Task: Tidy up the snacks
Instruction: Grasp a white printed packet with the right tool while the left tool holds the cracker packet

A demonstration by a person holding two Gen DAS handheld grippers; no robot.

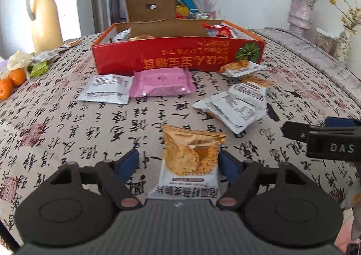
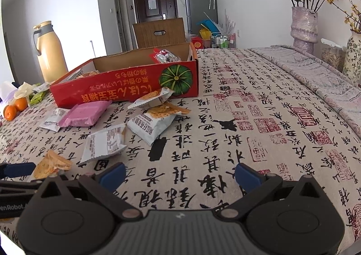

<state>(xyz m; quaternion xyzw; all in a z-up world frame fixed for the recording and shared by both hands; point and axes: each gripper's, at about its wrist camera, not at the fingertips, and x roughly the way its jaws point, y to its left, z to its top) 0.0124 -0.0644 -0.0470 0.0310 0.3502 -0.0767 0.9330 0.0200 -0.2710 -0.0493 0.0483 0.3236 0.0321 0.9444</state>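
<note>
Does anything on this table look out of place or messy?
Yes. Several snack packets lie scattered and overlapping on the tablecloth in front of the red box, not inside it. One orange packet sits between the open fingers of the left gripper. Nothing looks spilled.

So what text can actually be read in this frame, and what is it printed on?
"DAS": white letters on the right gripper, cut off at the frame edge.
"enRobot": on the left gripper body, start cut off.
Red box: large yellow Chinese characters, upside down, not legible to me.
Orange snack packet between the open jaws: Chinese label, too blurred.
Tablecloth: printed calligraphy, decorative.
</note>
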